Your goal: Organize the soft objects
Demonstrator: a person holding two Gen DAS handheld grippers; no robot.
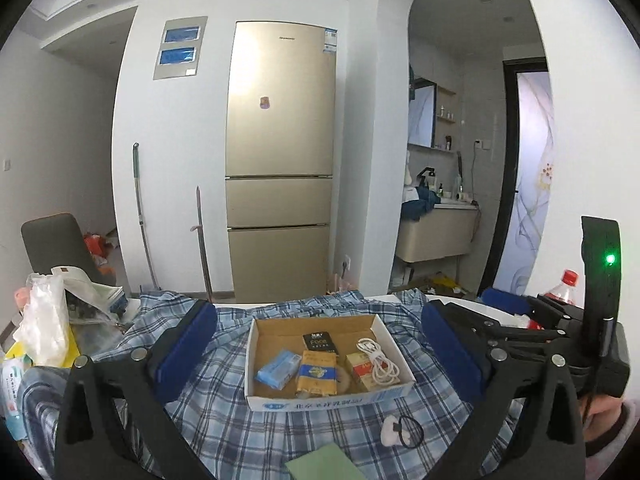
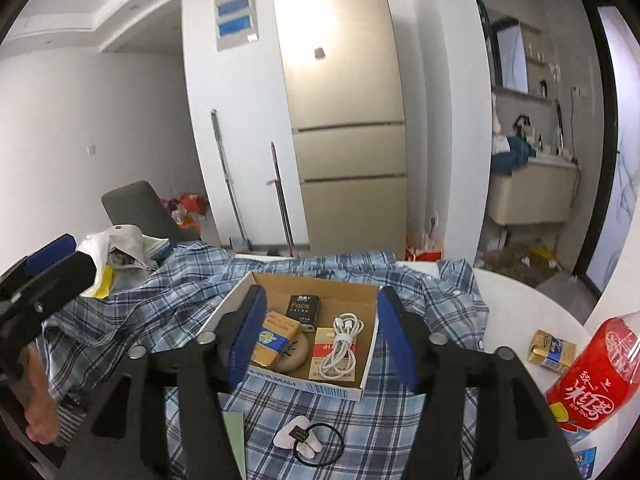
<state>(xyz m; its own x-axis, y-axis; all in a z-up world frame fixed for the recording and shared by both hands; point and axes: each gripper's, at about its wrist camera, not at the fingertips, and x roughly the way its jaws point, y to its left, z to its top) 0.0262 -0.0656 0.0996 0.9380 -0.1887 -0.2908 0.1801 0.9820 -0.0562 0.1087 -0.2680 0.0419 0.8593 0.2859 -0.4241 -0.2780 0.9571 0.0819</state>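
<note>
Two grippers hang over a plaid shirt point(image 1: 224, 412) spread on the table, both w/ nothing between the pads. Left gripper point(image 1: 320, 354) has jaws very wide; the box point(image 1: 320, 398) sits in the gap between them, not touched. Right gripper point(image 2: 322, 338) has jaws about half wide, also framing the box point(image 2: 340, 390) from above. Inside the box: blue pack point(image 1: 279, 369), yellow pack point(image 1: 318, 374), black pack point(image 1: 319, 342), white cable point(image 1: 380, 362). Below the jaws, nearer the camera, a hair tie w/ white piece point(image 2: 310, 440) lies on the shirt. Right of the right jaws stands a red bottle point(image 2: 596, 376), apart
</note>
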